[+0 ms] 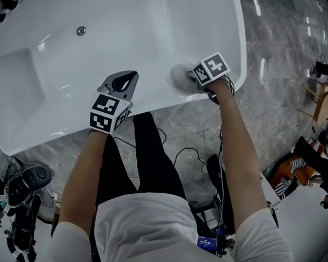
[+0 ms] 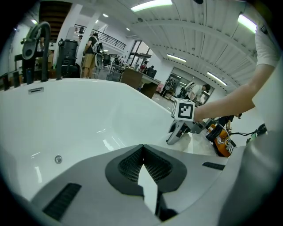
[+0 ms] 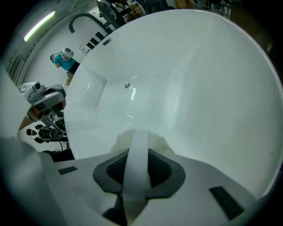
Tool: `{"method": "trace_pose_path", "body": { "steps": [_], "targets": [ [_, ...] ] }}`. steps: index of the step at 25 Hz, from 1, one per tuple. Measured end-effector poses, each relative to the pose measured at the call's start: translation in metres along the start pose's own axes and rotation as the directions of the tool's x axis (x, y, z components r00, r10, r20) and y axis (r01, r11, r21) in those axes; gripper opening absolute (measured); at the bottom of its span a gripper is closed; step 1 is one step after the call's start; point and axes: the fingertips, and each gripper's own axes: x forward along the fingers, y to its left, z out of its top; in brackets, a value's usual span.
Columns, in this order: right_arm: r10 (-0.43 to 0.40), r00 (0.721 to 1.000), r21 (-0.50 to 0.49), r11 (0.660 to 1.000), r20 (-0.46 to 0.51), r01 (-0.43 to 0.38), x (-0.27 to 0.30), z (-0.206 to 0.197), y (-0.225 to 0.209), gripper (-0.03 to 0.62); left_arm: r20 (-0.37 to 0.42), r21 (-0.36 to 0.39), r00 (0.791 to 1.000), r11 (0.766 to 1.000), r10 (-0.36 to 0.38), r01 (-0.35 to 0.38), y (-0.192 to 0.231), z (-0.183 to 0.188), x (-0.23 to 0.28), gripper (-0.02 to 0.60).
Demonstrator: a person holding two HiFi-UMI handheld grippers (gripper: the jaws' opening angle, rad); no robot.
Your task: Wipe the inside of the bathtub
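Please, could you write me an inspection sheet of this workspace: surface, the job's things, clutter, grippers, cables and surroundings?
Surface: white glossy bathtub, inside bare except for a round metal drain fitting.
Job's things: white fluffy wiping pad, pressed on the inner wall near the rim.
Clutter: nothing seen in the tub.
Grippers: right hand-held gripper shut on the pad's strap; left hand-held gripper shut, empty, at the near rim.
Cables: black cables loose on the grey marble floor beside the tub.
Surroundings: dark equipment on the floor at left; people stand far behind.
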Motion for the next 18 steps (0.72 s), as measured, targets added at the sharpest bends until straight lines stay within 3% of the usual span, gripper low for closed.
{"method": "trace_pose_path", "body": {
  "steps": [18],
  "targets": [
    [0.071, 0.997, -0.061, 0.996, 0.001, -0.071, 0.056, 0.06, 0.125, 0.091, 0.02, -0.073, 0.992, 0.989, 0.128, -0.126, 0.092, -0.058, -0.094, 0.008]
  ]
}}
